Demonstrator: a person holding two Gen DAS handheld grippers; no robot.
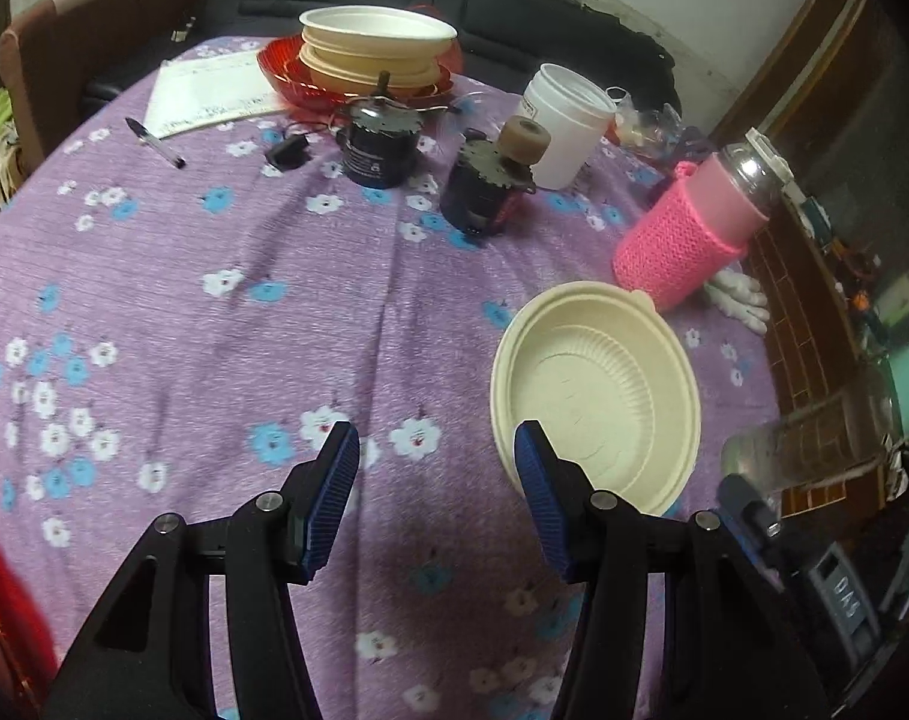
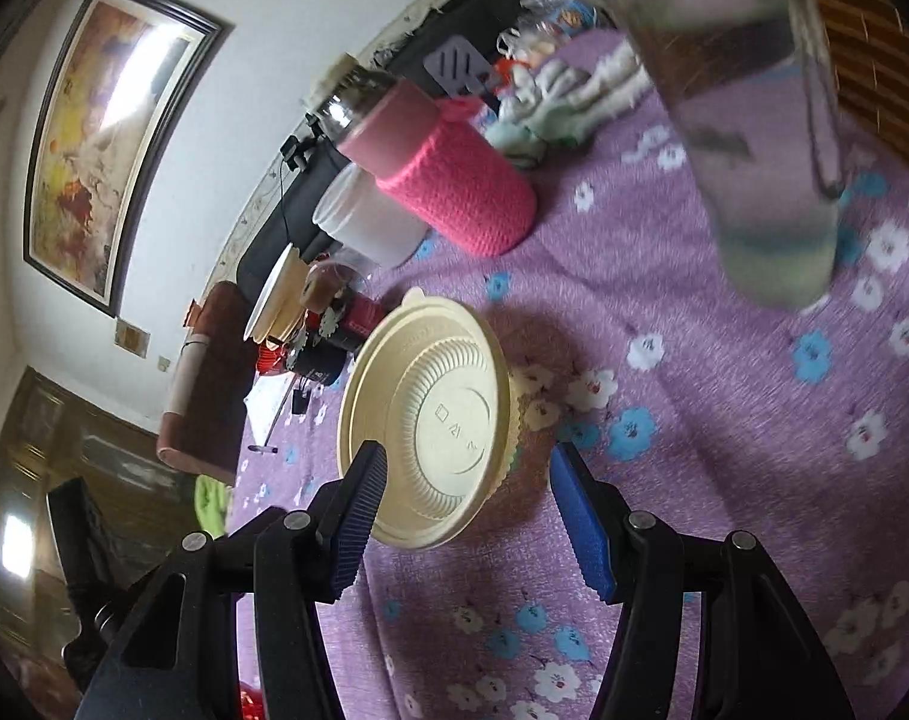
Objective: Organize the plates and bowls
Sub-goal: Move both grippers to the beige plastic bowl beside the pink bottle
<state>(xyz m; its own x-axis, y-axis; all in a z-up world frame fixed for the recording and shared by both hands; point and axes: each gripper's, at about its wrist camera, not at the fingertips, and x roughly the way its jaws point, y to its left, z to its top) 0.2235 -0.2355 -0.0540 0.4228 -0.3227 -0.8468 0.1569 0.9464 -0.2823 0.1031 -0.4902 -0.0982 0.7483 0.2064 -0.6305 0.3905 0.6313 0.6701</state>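
Blue ribbed pads face each other on the left tool point(image 1: 436, 450), jaws apart with only the cloth showing between them; its right pad overlaps the near rim of a cream bowl point(image 1: 595, 393) in this view, though whether it touches I cannot tell. The right tool point(image 2: 469, 477) also stands parted and grips nothing; the same cream bowl point(image 2: 433, 417) lies partly between its pads, the left pad crossing the rim in the picture. That bowl sits alone and upright on the purple flowered cloth point(image 1: 172, 300) covering the desk; just beyond it stands a bottle in a pink knitted sleeve point(image 1: 691, 228), with a white glove point(image 1: 739, 294) at its base. Farther back are two dark motors point(image 1: 379, 147), one topped by a tan wheel, and a white tub point(image 1: 565, 126) beside them. At the far edge a stack of cream bowls point(image 1: 376, 45) rests in a red plate point(image 1: 286, 75); left of it lie a sheet of paper point(image 1: 211, 93) and a pen point(image 1: 154, 142). A blurred clear glass point(image 2: 754, 138) looms close to the right wrist camera.
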